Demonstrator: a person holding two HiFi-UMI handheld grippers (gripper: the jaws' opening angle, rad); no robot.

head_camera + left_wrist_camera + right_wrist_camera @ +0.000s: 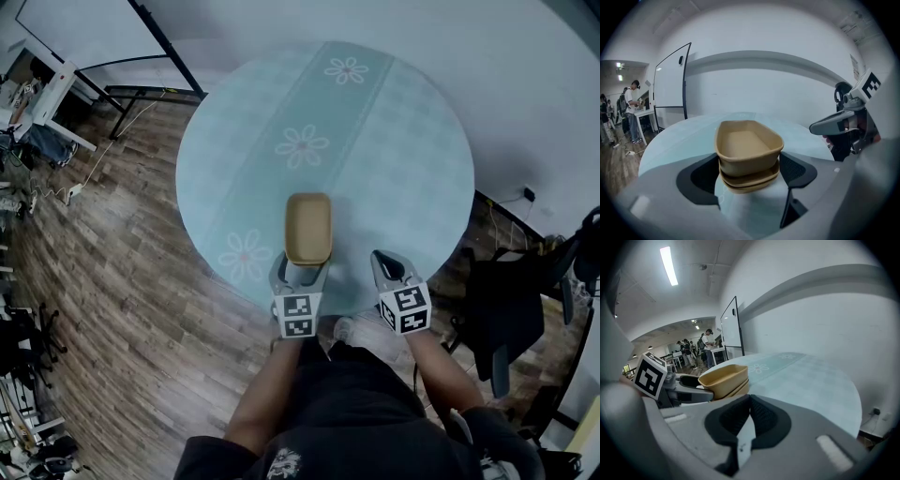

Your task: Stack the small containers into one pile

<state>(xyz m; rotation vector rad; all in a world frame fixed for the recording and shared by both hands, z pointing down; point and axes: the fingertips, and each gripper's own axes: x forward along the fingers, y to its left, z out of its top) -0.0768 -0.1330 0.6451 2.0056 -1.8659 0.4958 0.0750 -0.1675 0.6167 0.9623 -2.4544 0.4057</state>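
1. Head view: the stack of containers (308, 228) sits on the table (394, 141) close to the near edge, right in front of you. Your left gripper (301, 266) reaches in from the stack's near end and straddles it. Your right gripper (387, 259) hangs just beside it on the right, apart from the stack and clear of the work
2. Left gripper view: the tan tubs are nested one inside another, the top one seated straight, and the pile stands between your jaws. The pads (701, 178) lie tight against its two sides with no gap showing, so I judge that the wide-set jaws are gripping the stack, not standing free. That hold keeps the nested pile square on the table
3. Right gripper view: your right jaws are closed together on nothing. No loose container shows in any view, so the stacking looks done
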